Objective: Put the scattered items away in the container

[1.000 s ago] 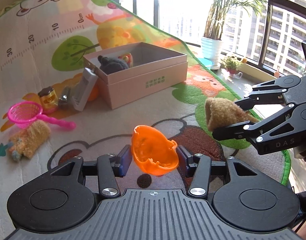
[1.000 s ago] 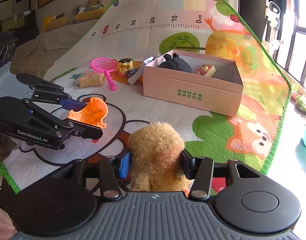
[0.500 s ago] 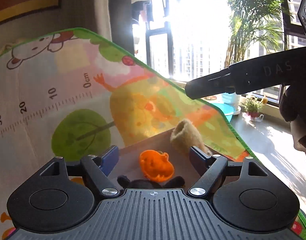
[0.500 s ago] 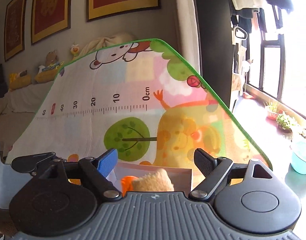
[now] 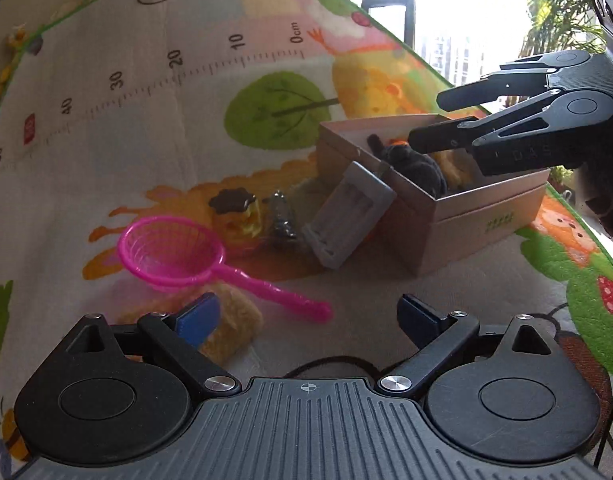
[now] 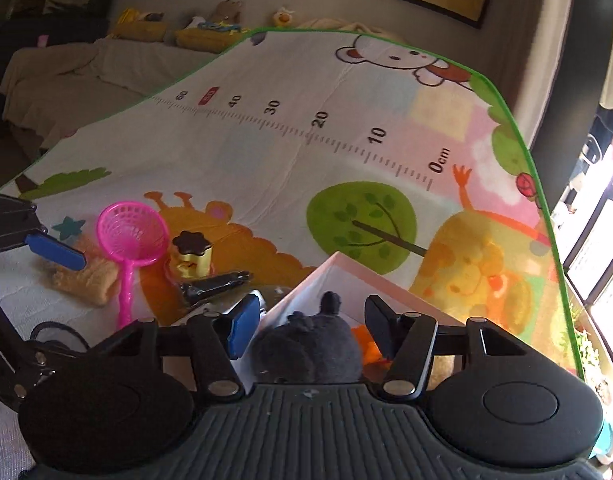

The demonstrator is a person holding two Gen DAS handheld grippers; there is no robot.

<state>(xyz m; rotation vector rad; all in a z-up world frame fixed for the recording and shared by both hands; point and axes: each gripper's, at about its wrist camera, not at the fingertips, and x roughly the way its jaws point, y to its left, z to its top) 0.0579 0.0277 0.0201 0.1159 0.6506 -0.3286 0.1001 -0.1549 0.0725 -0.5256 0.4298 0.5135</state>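
My left gripper hovers low over the play mat, its jaws opening wide with nothing between them. Its left fingertip is over a yellow plush, and a pink toy net lies just beyond. The pink cardboard box stands at right, with a dark plush inside. My right gripper hangs above the box, jaws closing and gripping nothing. The dark plush and an orange toy lie in the box below it.
A grey tray-like part leans on the box's left wall. Beside it are a black clip and a yellow toy with a brown lid. Past the mat are a sofa and a window with plants.
The orange toy and the brown plush left the grippers and went into the box. My left gripper then swung left, empty, toward the net and yellow plush.
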